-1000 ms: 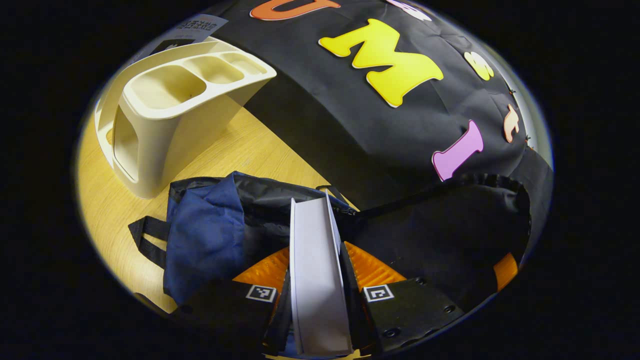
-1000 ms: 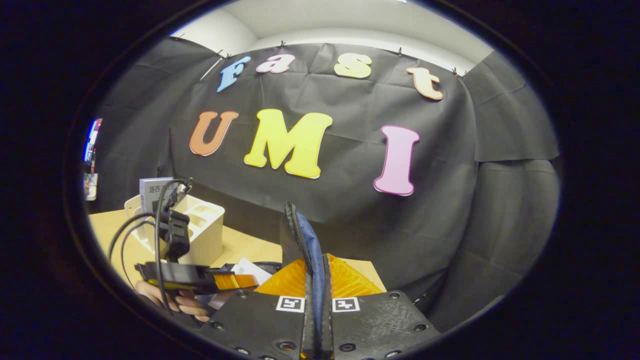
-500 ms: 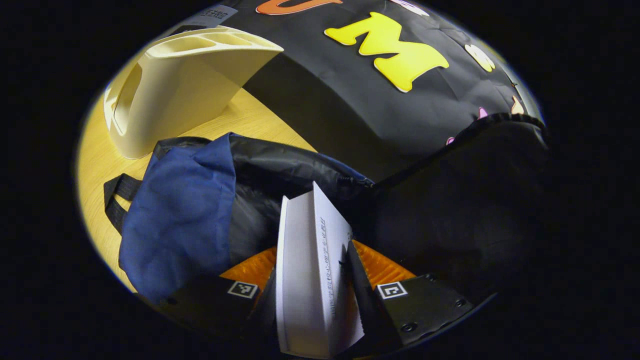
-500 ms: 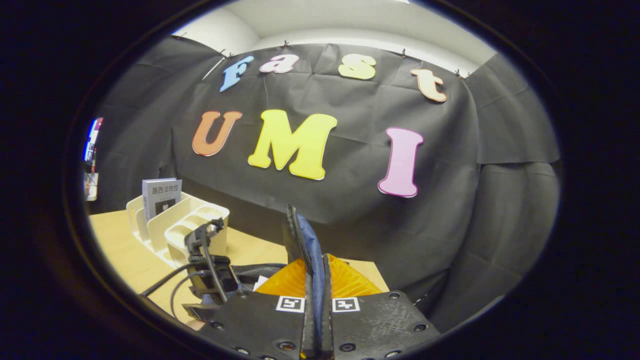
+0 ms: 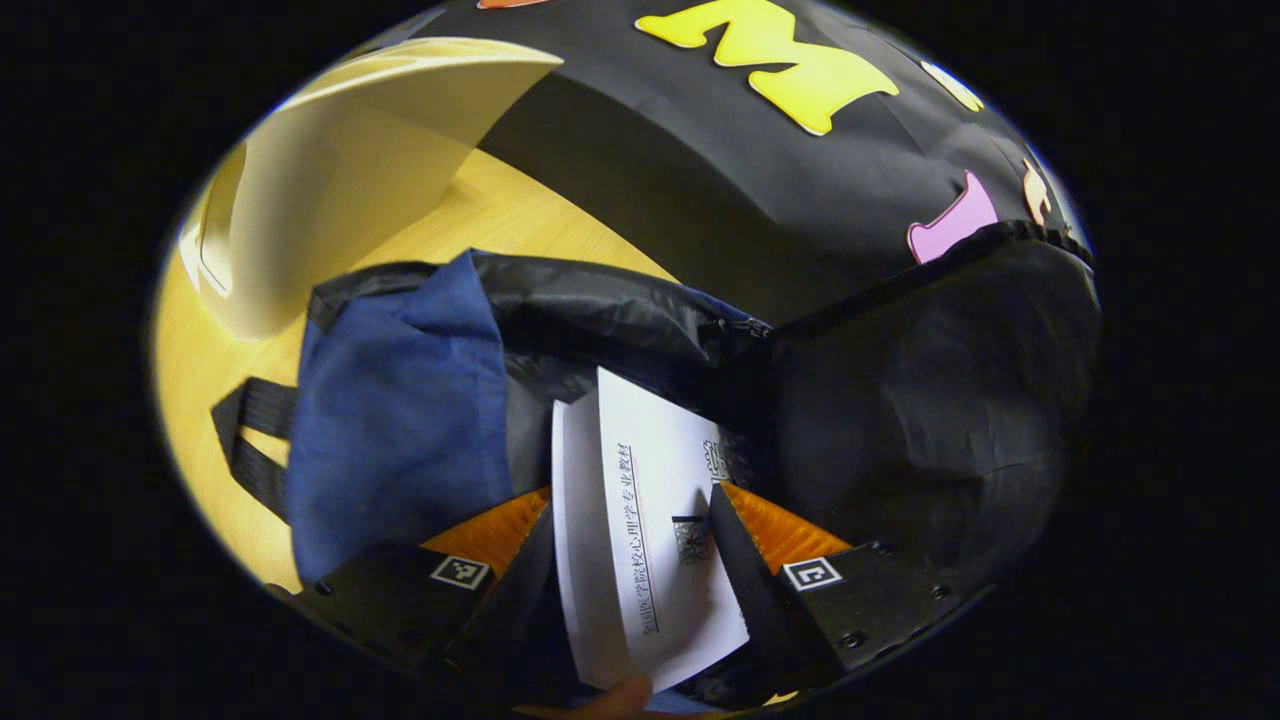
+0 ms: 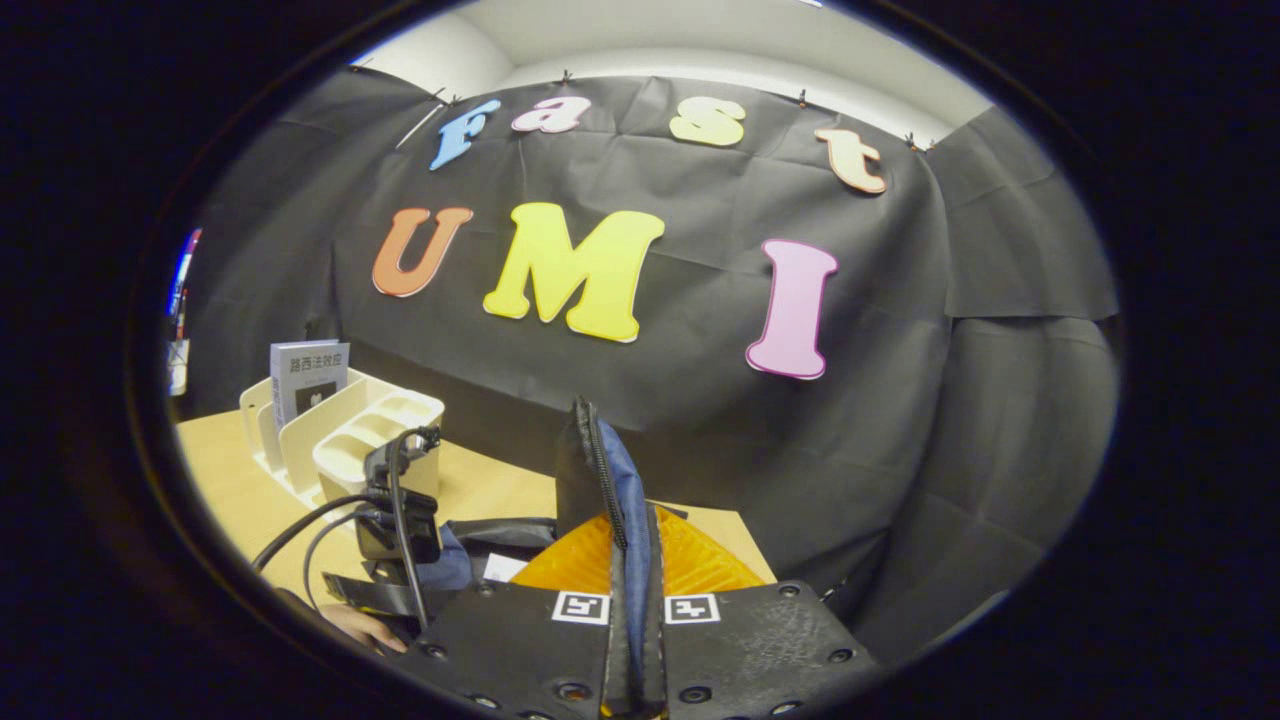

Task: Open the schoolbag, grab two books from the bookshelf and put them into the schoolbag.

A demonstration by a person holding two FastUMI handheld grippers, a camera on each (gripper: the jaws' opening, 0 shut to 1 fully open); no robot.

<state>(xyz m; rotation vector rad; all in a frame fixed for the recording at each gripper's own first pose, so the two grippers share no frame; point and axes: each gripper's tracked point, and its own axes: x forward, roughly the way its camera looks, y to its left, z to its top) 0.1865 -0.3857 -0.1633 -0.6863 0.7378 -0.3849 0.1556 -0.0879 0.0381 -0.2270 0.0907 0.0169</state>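
Left gripper (image 5: 640, 560) clamped on a white book (image 5: 640, 530), both fingers pressing its covers; book tilted, its far end inside the open mouth of the bag (image 5: 400, 430) — past the black lining, beside the blue outer panel; printed text along the book's face, too small to tell; a fingertip just visible at the book's near edge. Bag lying on a wooden table (image 5: 500, 215), a black strap (image 5: 250, 440) trailing off its left side; cream shelf (image 5: 330, 190) standing on the table behind the bag, close to it. Right half of the bag's opening lifted high, a dark flap (image 5: 930, 400) rising to the right of the book, zip edge running along its top.

Right gripper (image 6: 632, 640) pinched narrow on the bag's flap edge (image 6: 600, 480) — both fingers pressing the blue-and-black fabric, zip teeth showing upright above the fingers. Left of that flap, from the right gripper view, the left gripper (image 6: 400, 520) low over the bag with its cables looping down, a hand (image 6: 355, 625) under it; corner of the white book (image 6: 500, 568) just visible beside it; behind, the shelf (image 6: 350, 440) with a second book (image 6: 308, 375) standing upright in its far slot, well apart from the bag.
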